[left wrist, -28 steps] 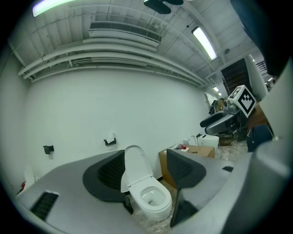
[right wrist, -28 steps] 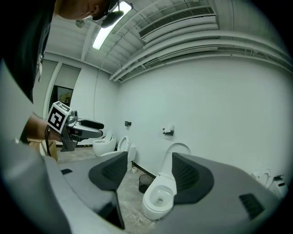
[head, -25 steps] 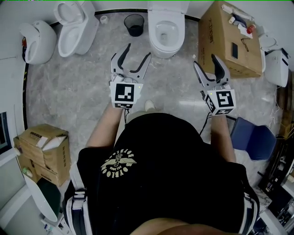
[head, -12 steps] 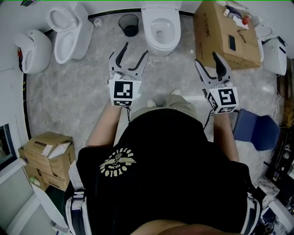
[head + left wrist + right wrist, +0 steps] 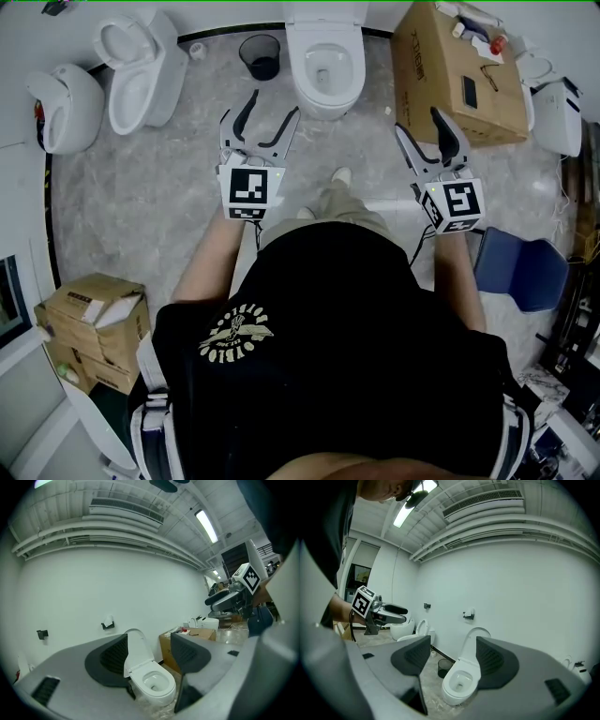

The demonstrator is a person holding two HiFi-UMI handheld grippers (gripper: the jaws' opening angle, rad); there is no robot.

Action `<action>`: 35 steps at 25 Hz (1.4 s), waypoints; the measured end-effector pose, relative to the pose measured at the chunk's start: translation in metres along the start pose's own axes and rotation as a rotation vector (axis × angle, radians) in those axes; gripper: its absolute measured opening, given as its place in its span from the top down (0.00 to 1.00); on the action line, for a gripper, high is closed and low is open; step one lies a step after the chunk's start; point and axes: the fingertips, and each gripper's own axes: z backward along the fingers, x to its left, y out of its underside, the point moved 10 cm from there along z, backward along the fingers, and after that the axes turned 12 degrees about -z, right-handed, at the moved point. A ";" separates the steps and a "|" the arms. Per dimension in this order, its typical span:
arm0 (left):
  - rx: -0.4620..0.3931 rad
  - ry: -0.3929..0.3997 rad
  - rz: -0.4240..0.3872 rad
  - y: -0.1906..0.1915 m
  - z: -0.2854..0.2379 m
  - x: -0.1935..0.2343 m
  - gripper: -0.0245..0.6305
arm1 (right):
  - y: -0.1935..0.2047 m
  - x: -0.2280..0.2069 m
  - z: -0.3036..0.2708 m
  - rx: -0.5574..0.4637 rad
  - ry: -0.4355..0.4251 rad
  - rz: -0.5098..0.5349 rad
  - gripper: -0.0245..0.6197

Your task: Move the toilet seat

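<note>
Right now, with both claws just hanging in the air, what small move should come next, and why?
Probably bring the left gripper and right gripper forward toward the middle toilet. Both are open, empty and short of it; its lid stands raised against the wall.

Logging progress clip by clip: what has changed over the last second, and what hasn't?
The person has stepped toward the toilet: a shoe now reaches forward, ahead of the body. Nothing was gripped or let go. The left tongs and right tongs stay open and empty, held short of the toilet, which is untouched.
</note>
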 end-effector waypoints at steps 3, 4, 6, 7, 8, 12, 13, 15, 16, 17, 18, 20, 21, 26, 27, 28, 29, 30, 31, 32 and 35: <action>0.006 -0.003 -0.003 -0.003 -0.003 0.003 0.50 | -0.001 -0.005 -0.007 -0.001 -0.008 -0.014 0.51; 0.009 -0.005 -0.001 -0.003 -0.004 0.004 0.50 | -0.001 -0.005 -0.010 -0.001 -0.012 -0.016 0.51; 0.019 -0.003 0.002 -0.002 -0.005 0.005 0.50 | 0.001 -0.005 -0.015 0.004 -0.020 -0.019 0.51; 0.025 -0.001 0.002 -0.001 -0.006 0.005 0.50 | 0.002 -0.005 -0.017 0.007 -0.025 -0.022 0.51; 0.030 0.001 0.001 0.000 -0.008 0.006 0.50 | 0.003 -0.005 -0.021 0.010 -0.031 -0.024 0.51; 0.035 0.005 -0.011 -0.004 -0.019 0.006 0.50 | 0.004 -0.010 -0.032 0.018 -0.058 -0.019 0.51; 0.036 0.008 -0.014 -0.005 -0.022 0.005 0.50 | 0.004 -0.012 -0.033 0.019 -0.060 -0.018 0.51; 0.047 0.017 -0.015 -0.007 -0.029 0.004 0.50 | 0.003 -0.019 -0.034 0.015 -0.059 -0.028 0.51; 0.051 0.019 -0.015 -0.008 -0.035 0.004 0.50 | 0.003 -0.024 -0.035 0.011 -0.059 -0.034 0.51; 0.050 0.019 -0.017 -0.010 -0.042 0.004 0.50 | 0.002 -0.030 -0.038 0.006 -0.059 -0.036 0.51; 0.045 0.018 -0.021 -0.012 -0.050 0.005 0.50 | 0.002 -0.035 -0.043 0.003 -0.060 -0.035 0.51; 0.042 0.020 -0.024 -0.012 -0.058 0.001 0.50 | 0.007 -0.040 -0.048 0.015 -0.062 -0.038 0.51; 0.046 0.024 -0.022 -0.011 -0.060 -0.001 0.50 | 0.010 -0.041 -0.049 0.024 -0.063 -0.044 0.51; 0.069 0.025 -0.016 -0.008 -0.088 -0.003 0.51 | 0.012 -0.063 -0.065 0.039 -0.076 -0.062 0.51; 0.073 0.023 -0.013 -0.008 -0.094 -0.002 0.51 | 0.012 -0.069 -0.069 0.041 -0.076 -0.065 0.51; 0.077 0.021 -0.011 -0.007 -0.099 0.000 0.51 | 0.011 -0.073 -0.073 0.043 -0.076 -0.068 0.51; 0.082 0.019 -0.008 -0.006 -0.104 0.002 0.51 | 0.011 -0.076 -0.077 0.043 -0.077 -0.070 0.51; 0.086 0.018 -0.008 -0.005 -0.109 0.004 0.51 | 0.009 -0.079 -0.082 0.044 -0.080 -0.070 0.51; 0.091 0.018 -0.011 -0.004 -0.115 0.006 0.51 | 0.008 -0.083 -0.088 0.044 -0.084 -0.070 0.51; 0.094 0.017 -0.015 -0.004 -0.121 0.008 0.52 | 0.007 -0.087 -0.094 0.046 -0.088 -0.069 0.51; 0.105 0.009 -0.018 -0.003 -0.141 0.012 0.52 | 0.006 -0.103 -0.110 0.052 -0.097 -0.072 0.51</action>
